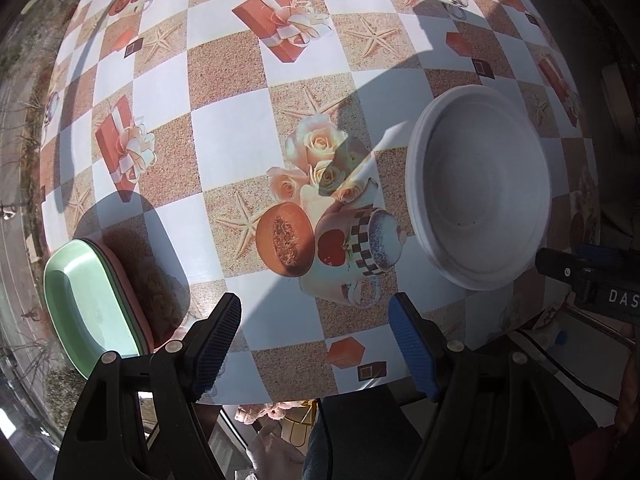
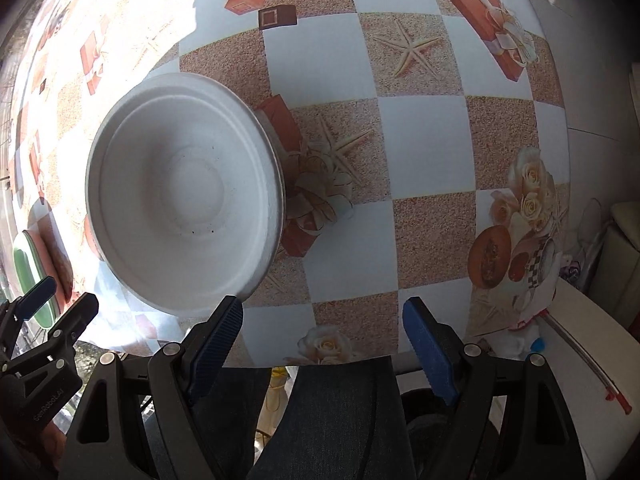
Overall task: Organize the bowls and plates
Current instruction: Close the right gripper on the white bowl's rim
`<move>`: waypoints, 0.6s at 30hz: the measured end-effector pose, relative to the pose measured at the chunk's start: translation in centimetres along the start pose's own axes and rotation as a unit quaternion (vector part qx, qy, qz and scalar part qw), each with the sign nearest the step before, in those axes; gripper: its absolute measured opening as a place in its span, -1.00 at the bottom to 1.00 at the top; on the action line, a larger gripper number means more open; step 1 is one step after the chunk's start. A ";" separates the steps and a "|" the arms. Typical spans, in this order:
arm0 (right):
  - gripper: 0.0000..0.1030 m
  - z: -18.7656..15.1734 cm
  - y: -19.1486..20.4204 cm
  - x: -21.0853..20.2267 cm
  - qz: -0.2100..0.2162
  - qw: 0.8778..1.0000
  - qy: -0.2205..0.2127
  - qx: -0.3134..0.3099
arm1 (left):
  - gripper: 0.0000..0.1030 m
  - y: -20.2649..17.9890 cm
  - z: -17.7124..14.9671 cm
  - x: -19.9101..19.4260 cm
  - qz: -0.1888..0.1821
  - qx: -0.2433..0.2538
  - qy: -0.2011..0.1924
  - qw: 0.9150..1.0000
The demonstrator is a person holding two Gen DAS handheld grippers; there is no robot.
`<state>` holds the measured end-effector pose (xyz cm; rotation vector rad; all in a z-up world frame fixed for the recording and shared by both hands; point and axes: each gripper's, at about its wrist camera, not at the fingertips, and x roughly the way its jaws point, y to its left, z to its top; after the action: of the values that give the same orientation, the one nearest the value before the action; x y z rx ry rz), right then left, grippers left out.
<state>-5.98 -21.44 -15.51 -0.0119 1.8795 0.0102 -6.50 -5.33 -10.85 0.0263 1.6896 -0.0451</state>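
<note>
White bowl on the patterned tabletop
The white bowl [image 2: 184,208] sits on the checkered tabletop [image 2: 420,148]; the right gripper [image 2: 322,344] hovers just beside the bowl's near rim, jaws apart and empty, above the tabletop's edge.

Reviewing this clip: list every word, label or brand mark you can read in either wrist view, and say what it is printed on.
"DAS", cut off by the frame edge: white letters on the black body of the right gripper, seen from the left wrist.
Embossed brand text on the black body of the left gripper, seen from the right wrist: too faint to read reliably.
White round paper plate, green plastic plate, patterned tablecloth: pictures only, no text.
</note>
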 end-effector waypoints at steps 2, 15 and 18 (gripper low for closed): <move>0.61 -0.2 -0.5 0.0 0.005 1.000 -0.007 0.010 | 0.54 -0.4 0.3 -0.5 -0.002 0.003 -0.013 1.000; 0.61 1.0 -2.5 -0.7 0.052 0.997 -0.052 0.040 | 0.56 -5.0 5.7 -1.1 0.015 0.013 -0.044 0.999; 0.61 1.8 -2.1 -0.6 0.049 0.997 -0.056 0.031 | 0.56 -6.0 6.4 -0.6 0.022 0.015 -0.047 0.999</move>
<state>-4.03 -23.49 -15.46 0.1206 1.7655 0.0205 -0.30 -11.60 -10.95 0.0831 1.5946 -0.0389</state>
